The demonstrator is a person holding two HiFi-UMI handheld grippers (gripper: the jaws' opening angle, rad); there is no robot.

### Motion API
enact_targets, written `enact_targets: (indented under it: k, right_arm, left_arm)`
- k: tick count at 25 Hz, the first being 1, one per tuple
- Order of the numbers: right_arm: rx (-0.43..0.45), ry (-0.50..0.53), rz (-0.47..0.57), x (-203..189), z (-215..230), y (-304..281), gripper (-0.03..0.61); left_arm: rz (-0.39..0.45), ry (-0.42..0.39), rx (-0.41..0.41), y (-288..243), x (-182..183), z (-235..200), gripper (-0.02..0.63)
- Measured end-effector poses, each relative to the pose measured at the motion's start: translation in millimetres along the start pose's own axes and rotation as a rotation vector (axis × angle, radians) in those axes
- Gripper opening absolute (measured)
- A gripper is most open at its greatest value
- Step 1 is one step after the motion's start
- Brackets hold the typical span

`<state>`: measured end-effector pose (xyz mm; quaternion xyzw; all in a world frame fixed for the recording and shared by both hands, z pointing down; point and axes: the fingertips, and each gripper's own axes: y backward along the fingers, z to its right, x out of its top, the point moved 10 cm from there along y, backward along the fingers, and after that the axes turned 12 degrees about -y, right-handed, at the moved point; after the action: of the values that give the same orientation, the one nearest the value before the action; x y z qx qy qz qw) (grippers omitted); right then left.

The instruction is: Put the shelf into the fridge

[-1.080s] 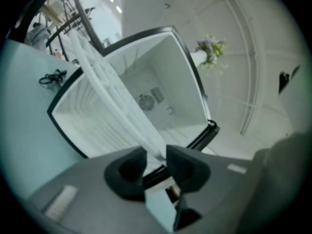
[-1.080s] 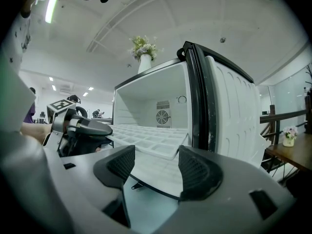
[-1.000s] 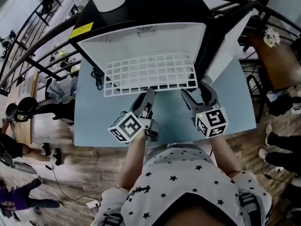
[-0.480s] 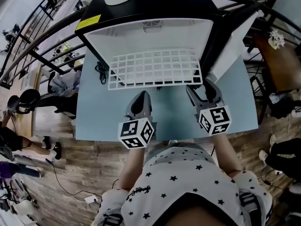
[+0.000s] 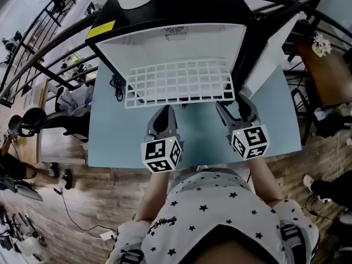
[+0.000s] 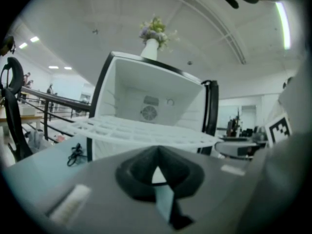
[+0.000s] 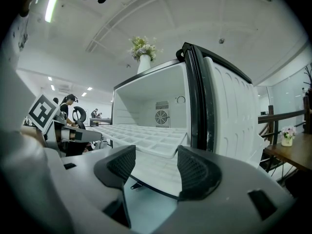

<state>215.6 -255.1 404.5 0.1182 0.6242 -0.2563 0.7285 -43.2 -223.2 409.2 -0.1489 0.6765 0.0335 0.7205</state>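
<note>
The white grid shelf [image 5: 179,82] lies level, its rear half inside the open white fridge [image 5: 165,43] and its front half jutting over the blue table [image 5: 121,136]. My left gripper [image 5: 164,114] sits just in front of the shelf's front edge, shut with nothing between its jaws. From the left gripper view, the shelf [image 6: 146,133] runs across above the shut left gripper [image 6: 157,152]. My right gripper [image 5: 235,108] is open at the shelf's front right corner. In the right gripper view that corner of the shelf [image 7: 146,135] lies beyond the open right gripper [image 7: 156,167], untouched.
The fridge door [image 5: 269,48] stands open on the right, close to my right gripper. A vase of flowers [image 6: 153,38] tops the fridge. A black cable [image 5: 115,87] lies on the table left of the fridge. Railings and a drop border the table's left side.
My left gripper's jaws went from wide open to shut, and it straightened and drew back slightly from the shelf's front edge. The right gripper and the shelf stayed roughly in place.
</note>
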Motion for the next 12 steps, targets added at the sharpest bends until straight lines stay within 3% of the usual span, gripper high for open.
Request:
enact_targets:
  k: [10, 12]
  right_arm:
    - [-0.015, -0.008, 0.025, 7.4, 4.8, -6.6, 0.256]
    - [-0.030, -0.008, 0.037, 10.0, 6.5, -8.4, 0.226]
  left_arm:
    - [0.029, 0.038, -0.010, -13.3, 6.7, -6.7, 0.005]
    - [0.038, 0.050, -0.014, -18.0, 9.8, -9.8, 0.005]
